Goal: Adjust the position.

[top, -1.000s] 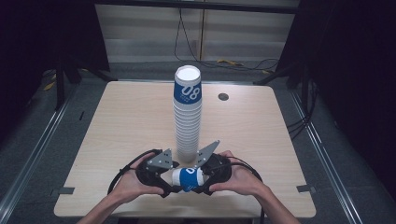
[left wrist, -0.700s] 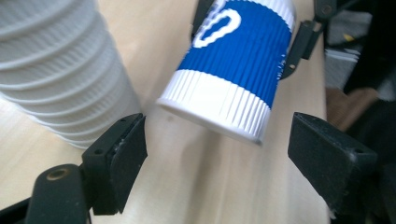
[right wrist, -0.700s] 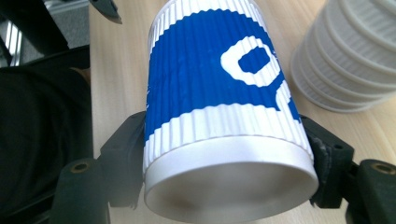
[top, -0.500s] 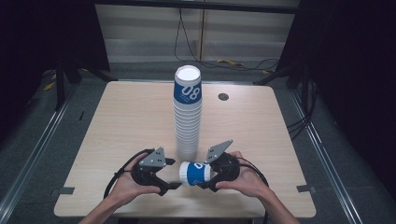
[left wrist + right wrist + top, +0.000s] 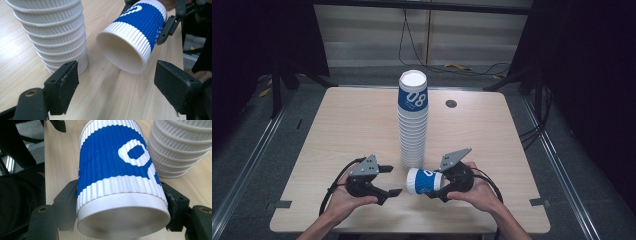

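The two hands have drawn apart since a moment ago. The right tongs (image 5: 435, 186) now carry the blue-and-white ribbed paper cup (image 5: 424, 181) alone, clamped across its base, lying sideways with its mouth facing the left tongs (image 5: 388, 180). Those gape wide, holding nothing. Between and just beyond both stands the tall stack of corrugated cups (image 5: 413, 120) on the pale woodgrain surface (image 5: 352, 130).

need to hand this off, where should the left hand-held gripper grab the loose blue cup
Grip the ribbed white band just behind the open rim of the blue cup, coming in mouth-first from the left hand-held gripper. The cup lies sideways with its mouth facing those open jaws, and the right hand-held gripper already clamps its base end.
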A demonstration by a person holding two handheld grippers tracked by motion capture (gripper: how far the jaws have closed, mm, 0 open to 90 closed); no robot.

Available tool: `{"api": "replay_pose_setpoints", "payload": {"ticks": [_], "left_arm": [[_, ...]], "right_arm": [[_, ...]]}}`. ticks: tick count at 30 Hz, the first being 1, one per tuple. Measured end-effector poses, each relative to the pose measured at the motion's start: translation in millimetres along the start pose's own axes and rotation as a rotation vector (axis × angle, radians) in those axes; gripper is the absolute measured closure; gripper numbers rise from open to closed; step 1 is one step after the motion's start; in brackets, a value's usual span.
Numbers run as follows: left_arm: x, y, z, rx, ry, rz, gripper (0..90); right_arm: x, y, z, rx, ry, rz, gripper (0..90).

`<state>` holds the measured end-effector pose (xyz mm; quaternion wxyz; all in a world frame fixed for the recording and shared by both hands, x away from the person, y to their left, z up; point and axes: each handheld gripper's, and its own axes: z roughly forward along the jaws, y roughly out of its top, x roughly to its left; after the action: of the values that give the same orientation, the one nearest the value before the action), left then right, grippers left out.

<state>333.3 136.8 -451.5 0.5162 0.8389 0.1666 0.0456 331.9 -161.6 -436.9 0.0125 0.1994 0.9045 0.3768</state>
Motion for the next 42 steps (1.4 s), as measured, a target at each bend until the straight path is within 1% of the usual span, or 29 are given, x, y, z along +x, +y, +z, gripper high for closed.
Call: {"api": "replay_pose_setpoints", "payload": {"ticks": [2, 3, 4, 7, 9, 11, 13, 14, 16, 18, 19, 21, 24, 26, 28, 31, 34, 36, 38, 39, 40, 42], "left_arm": [[1.0, 0.1, 0.1, -0.011, 0.001, -0.006, 19.7], [1.1, 0.1, 0.1, -0.014, 0.002, -0.011, 19.6], [1.1, 0.0, 0.1, -0.016, 0.000, -0.009, 19.6], [1.0, 0.3, -1.1, -0.022, -0.009, -0.011, 19.6], [1.2, 0.6, -1.8, -0.034, -0.011, -0.010, 19.6], [0.9, 0.4, -2.2, -0.035, -0.006, -0.002, 19.6], [0.8, 0.2, -2.5, -0.037, 0.000, -0.005, 19.7], [1.0, 0.2, -2.8, -0.038, 0.001, -0.001, 19.6], [1.6, 0.5, -3.4, -0.051, -0.004, -0.007, 19.6], [1.7, 1.1, -4.0, -0.074, -0.006, -0.008, 19.6], [1.5, 1.5, -4.6, -0.086, -0.003, -0.004, 19.6], [1.4, 1.9, -5.1, -0.112, -0.017, -0.009, 18.6], [1.1, 2.3, -5.0, -0.124, -0.015, -0.006, 18.3], [-0.7, 2.6, -4.8, -0.135, -0.032, -0.021, 18.2], [-1.1, 3.1, -5.3, -0.144, -0.048, -0.021, 18.0], [-2.0, 4.4, -6.7, -0.185, -0.063, -0.015, 16.2], [-1.2, 5.6, -8.1, -0.196, -0.077, -0.029, 16.1], [-1.2, 6.1, -8.7, -0.193, -0.074, -0.039, 16.0], [-0.5, 6.2, -8.5, -0.210, -0.087, -0.049, 15.7], [-0.3, 6.5, -8.4, -0.212, -0.087, -0.052, 15.6], [-0.3, 6.7, -8.2, -0.217, -0.090, -0.052, 15.6], [-0.1, 7.4, -7.7, -0.217, -0.100, -0.049, 15.6]], "right_arm": [[-1.3, -0.8, -1.7, -0.018, 0.001, 0.005, 28.3], [-2.2, -1.3, -2.4, -0.026, 0.008, 0.017, 28.3], [-2.9, -1.7, -3.3, -0.035, 0.004, 0.020, 28.3], [-4.9, -3.8, -6.2, -0.075, 0.015, 0.041, 28.3], [-5.4, -4.5, -8.0, -0.098, 0.016, 0.042, 28.3], [-5.7, -4.7, -9.0, -0.119, 0.013, 0.035, 28.3], [-5.5, -4.6, -9.9, -0.141, 0.022, 0.039, 28.3], [-5.5, -4.4, -10.6, -0.158, 0.034, 0.046, 28.3], [-6.8, -4.2, -11.3, -0.174, 0.066, 0.060, 28.2], [-9.2, -4.8, -12.8, -0.210, 0.110, 0.080, 28.3], [-9.2, -4.8, -12.8, -0.210, 0.110, 0.080, 28.3], [-10.7, -5.3, -13.7, -0.244, 0.130, 0.089, 28.2], [-11.8, -4.3, -14.6, -0.286, 0.151, 0.086, 28.3], [-12.0, -4.0, -14.9, -0.309, 0.147, 0.082, 28.3], [-10.1, -4.8, -14.3, -0.325, 0.125, 0.068, 28.2], [-7.8, -7.8, -10.8, -0.351, 0.114, 0.063, 28.1], [-6.7, -10.6, -8.1, -0.387, 0.110, 0.055, 28.0], [-6.1, -11.7, -7.0, -0.414, 0.113, 0.054, 28.1], [-4.8, -11.6, -6.4, -0.437, 0.107, 0.041, 28.1], [-3.5, -11.5, -5.6, -0.461, 0.100, 0.026, 28.1], [-2.4, -11.2, -4.9, -0.473, 0.093, 0.011, 28.0], [-0.7, -11.1, -3.4, -0.484, 0.089, 0.005, 28.1]]}}
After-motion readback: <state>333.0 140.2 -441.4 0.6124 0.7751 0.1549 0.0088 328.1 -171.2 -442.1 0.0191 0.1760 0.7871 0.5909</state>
